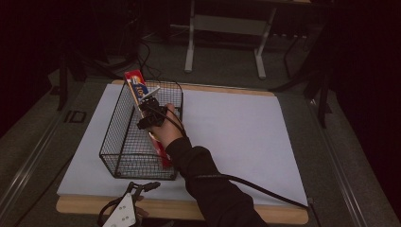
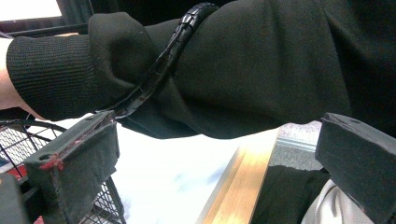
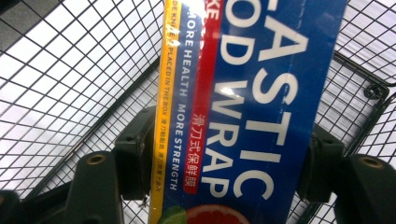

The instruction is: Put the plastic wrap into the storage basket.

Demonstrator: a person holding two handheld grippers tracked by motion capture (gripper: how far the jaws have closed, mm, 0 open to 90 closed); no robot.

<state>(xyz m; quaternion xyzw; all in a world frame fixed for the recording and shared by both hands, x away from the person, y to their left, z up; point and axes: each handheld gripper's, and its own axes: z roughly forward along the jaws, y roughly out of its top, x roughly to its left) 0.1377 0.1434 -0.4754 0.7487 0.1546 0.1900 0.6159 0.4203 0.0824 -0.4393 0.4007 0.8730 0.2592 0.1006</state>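
While the box is held: box of plastic food wrap (image 1: 142,97) sits slanted in the wire basket (image 1: 124,142), top end sticking out past the far rim, lower end down near the basket's near right corner.
Box print: blue face with white letters, red and yellow strips along one side (image 3: 261,93).
Right gripper (image 1: 150,113): jaws closed against the two long sides of the box, one pad on each edge; in the right gripper view the box runs up between them.
Right hand (image 1: 166,128): over the basket's right side, dark sleeve (image 1: 213,189) and cable trailing to the near edge.
Left gripper (image 1: 126,208): at the near table edge, just in front of the basket; jaws spread wide with nothing between them, sleeve seen beyond.
Basket: black mesh, on the white sheet (image 1: 236,137), left half of the table (image 1: 279,215); box the one item seen in it.
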